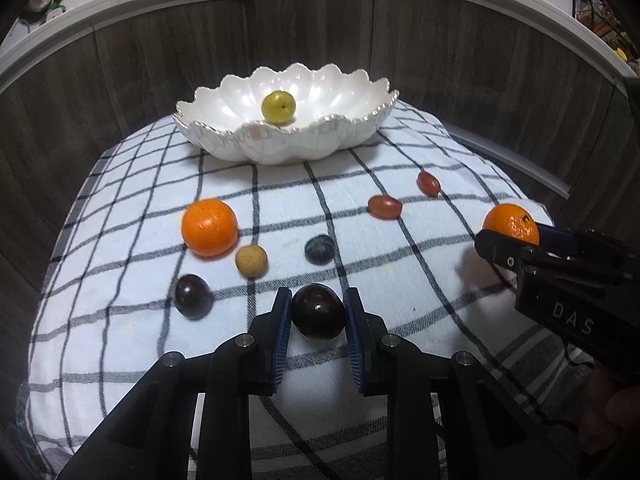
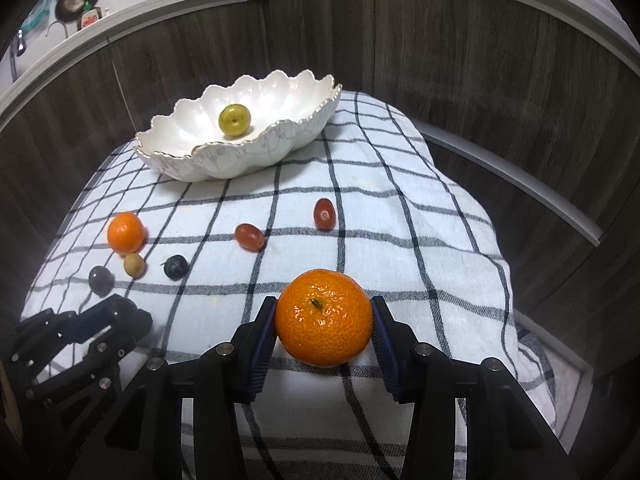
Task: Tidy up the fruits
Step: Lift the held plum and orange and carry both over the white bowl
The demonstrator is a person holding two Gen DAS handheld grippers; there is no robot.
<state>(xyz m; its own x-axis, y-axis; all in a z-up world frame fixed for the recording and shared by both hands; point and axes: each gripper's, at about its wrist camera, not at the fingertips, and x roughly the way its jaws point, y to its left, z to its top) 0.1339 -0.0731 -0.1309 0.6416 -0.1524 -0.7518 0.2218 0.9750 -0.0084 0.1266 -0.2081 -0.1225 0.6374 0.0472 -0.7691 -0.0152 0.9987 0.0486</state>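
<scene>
Your checked cloth (image 1: 360,240) covers the whole desk, white with dark grid lines, and everything sits on it. At its far end stands the white scalloped bowl (image 1: 224,136), and inside it, near the middle, lies one yellow-green fruit (image 1: 279,107).

Next in size are the two tangerines. Your right tongs (image 2: 324,320) are closed on the nearer tangerine (image 2: 324,317): both blue pads press its sides, stem end facing up, and it rests low over the cloth on the right side of the desk. The other tangerine (image 1: 209,227) lies loose on the left side, well in front of the bowl.

Your left tongs (image 1: 318,312) are drawn in narrow around a dark plum (image 1: 317,311); the pads press against both its sides, and the plum sits at the cloth near the front edge. A second dark plum (image 1: 193,295) lies just to the left of those tongs, apart from them.

Just beside the loose tangerine, almost touching its lower right, sits a small tan round fruit (image 1: 251,261). To the right of that, near the middle of the cloth, is a small dusky blue fruit (image 1: 320,248).

Two reddish grapes lie further right, between the bowl and your right tongs: one (image 1: 384,207) lies lengthwise across the cloth, the other (image 1: 428,183) sits a little beyond it, nearer the bowl. They are near each other but not touching.
</scene>
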